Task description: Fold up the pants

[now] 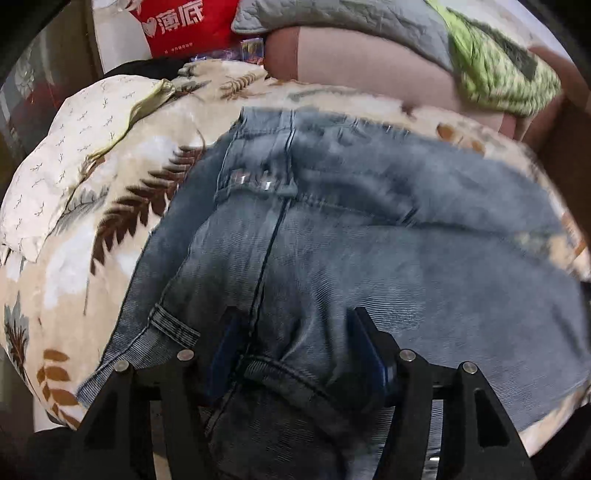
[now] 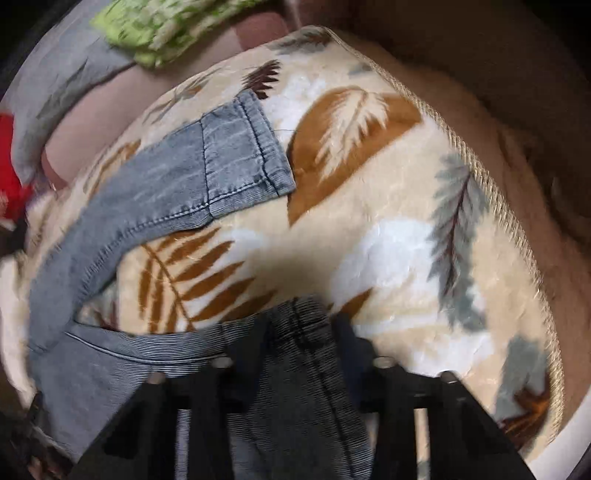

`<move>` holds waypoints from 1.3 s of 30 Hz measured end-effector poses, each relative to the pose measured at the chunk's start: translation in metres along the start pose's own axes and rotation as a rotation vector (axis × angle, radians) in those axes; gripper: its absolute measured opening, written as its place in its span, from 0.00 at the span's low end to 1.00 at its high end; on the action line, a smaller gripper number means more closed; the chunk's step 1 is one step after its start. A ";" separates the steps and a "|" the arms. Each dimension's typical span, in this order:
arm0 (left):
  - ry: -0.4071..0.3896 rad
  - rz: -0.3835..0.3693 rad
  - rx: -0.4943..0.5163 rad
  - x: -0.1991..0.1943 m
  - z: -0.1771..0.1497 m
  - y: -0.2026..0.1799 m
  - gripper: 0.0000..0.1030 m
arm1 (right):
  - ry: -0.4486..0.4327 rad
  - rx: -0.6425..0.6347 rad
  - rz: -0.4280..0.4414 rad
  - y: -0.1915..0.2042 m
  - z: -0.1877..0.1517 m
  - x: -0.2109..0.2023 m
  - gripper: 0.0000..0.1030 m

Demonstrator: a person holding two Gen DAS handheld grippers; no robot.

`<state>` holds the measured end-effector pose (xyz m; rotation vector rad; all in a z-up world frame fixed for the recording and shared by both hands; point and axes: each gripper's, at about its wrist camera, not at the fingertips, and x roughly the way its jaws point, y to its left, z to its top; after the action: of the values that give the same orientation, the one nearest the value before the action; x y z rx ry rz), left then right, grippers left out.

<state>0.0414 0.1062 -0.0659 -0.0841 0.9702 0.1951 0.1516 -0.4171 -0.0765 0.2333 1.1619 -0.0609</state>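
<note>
Faded blue jeans (image 1: pixel 351 236) lie spread on a cream blanket with leaf prints (image 1: pixel 66 266). In the left wrist view my left gripper (image 1: pixel 295 332) is shut on a bunched part of the jeans near the waistband and a belt loop. In the right wrist view my right gripper (image 2: pixel 301 325) is shut on a fold of the jeans (image 2: pixel 303 387). One leg (image 2: pixel 177 177) runs up and right across the blanket (image 2: pixel 388 240) and ends in a hemmed cuff (image 2: pixel 247 147).
A cream patterned pillow (image 1: pixel 74 147) lies at the left. A red bag with white characters (image 1: pixel 184 26), a grey quilt (image 1: pixel 351 22) and a green patterned cloth (image 1: pixel 491 70) lie at the back. The blanket's corded edge (image 2: pixel 498 206) runs down the right.
</note>
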 end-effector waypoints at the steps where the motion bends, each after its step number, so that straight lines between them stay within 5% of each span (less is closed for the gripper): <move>1: -0.023 0.019 0.024 -0.001 -0.003 -0.003 0.70 | -0.011 -0.051 -0.020 0.007 -0.002 -0.004 0.20; 5: -0.010 0.019 0.020 -0.001 -0.002 -0.004 0.71 | -0.127 -0.128 -0.148 0.020 -0.009 -0.024 0.18; 8: -0.017 0.011 -0.005 -0.011 0.008 -0.002 0.71 | -0.038 -0.112 -0.183 0.018 -0.008 0.004 0.25; 10: -0.062 0.001 -0.027 -0.018 0.023 0.008 0.71 | -0.083 -0.088 -0.160 0.015 -0.007 -0.005 0.30; 12: -0.118 0.002 -0.079 -0.029 0.041 0.022 0.71 | -0.119 -0.023 -0.093 0.005 -0.002 -0.019 0.58; 14: -0.132 -0.010 -0.116 -0.027 0.060 0.033 0.71 | -0.169 0.025 -0.062 0.001 0.011 -0.027 0.62; 18: -0.079 -0.010 -0.178 0.008 0.096 0.051 0.71 | -0.173 0.108 0.046 -0.004 0.052 -0.012 0.62; 22: -0.001 -0.022 -0.224 0.052 0.113 0.055 0.71 | -0.090 0.140 0.057 0.006 0.083 0.029 0.60; 23: 0.030 -0.004 -0.218 0.064 0.114 0.054 0.71 | -0.063 0.135 0.066 0.008 0.086 0.035 0.39; 24: 0.052 0.012 -0.210 0.074 0.113 0.053 0.71 | -0.032 0.112 0.051 0.014 0.087 0.044 0.25; 26: 0.052 0.037 -0.204 0.079 0.112 0.053 0.71 | -0.039 0.042 -0.009 0.026 0.085 0.040 0.20; 30: 0.048 0.051 -0.192 0.081 0.113 0.052 0.71 | -0.155 -0.052 -0.130 0.037 0.071 -0.002 0.19; 34: 0.052 0.029 -0.228 0.072 0.120 0.058 0.71 | -0.019 -0.107 -0.197 0.036 0.062 0.041 0.21; 35: 0.046 0.021 -0.233 0.070 0.124 0.062 0.71 | -0.041 -0.098 -0.186 0.034 0.060 0.038 0.26; 38: 0.002 0.004 -0.246 0.060 0.144 0.072 0.71 | -0.069 -0.008 -0.078 0.023 0.069 0.023 0.73; 39: -0.008 -0.003 -0.248 0.060 0.154 0.075 0.71 | -0.091 0.011 -0.062 0.021 0.072 0.016 0.72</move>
<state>0.1843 0.2112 -0.0271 -0.3118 0.9339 0.3119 0.2264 -0.4112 -0.0609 0.2026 1.0779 -0.1316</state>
